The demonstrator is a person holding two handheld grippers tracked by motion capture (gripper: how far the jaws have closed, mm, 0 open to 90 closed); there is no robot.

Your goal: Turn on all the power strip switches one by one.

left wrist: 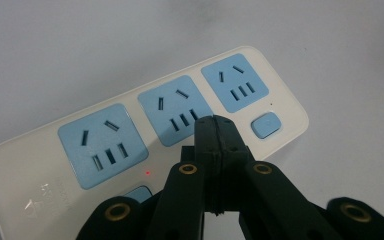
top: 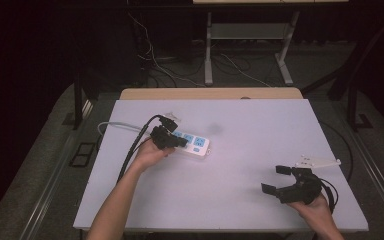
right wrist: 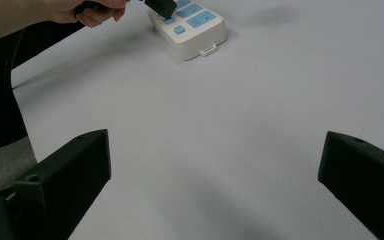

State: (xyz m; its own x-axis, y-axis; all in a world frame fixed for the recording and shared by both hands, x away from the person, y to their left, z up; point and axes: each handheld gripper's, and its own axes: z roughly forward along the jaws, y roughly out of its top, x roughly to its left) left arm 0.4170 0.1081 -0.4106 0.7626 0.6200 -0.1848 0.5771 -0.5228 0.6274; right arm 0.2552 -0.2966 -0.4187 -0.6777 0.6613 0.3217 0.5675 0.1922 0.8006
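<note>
A white power strip (top: 196,145) with three blue sockets lies left of the table's middle. In the left gripper view the power strip (left wrist: 132,100) shows a small red light (left wrist: 147,173) and a blue switch (left wrist: 266,124) at its end. My left gripper (top: 179,142) is over the strip and shut, with nothing between its jaws. Its joined tips (left wrist: 214,125) point down just beside the middle socket; whether they touch I cannot tell. My right gripper (top: 275,179) rests open near the front right of the table. Across bare table, the right gripper (right wrist: 215,150) faces the strip (right wrist: 195,27).
A small white plastic part (top: 320,161) lies just behind the right gripper. The strip's grey cord (top: 117,125) runs off toward the table's left edge. The pale table top (top: 240,120) ends close to the right hand. Floor cables and a desk frame lie beyond.
</note>
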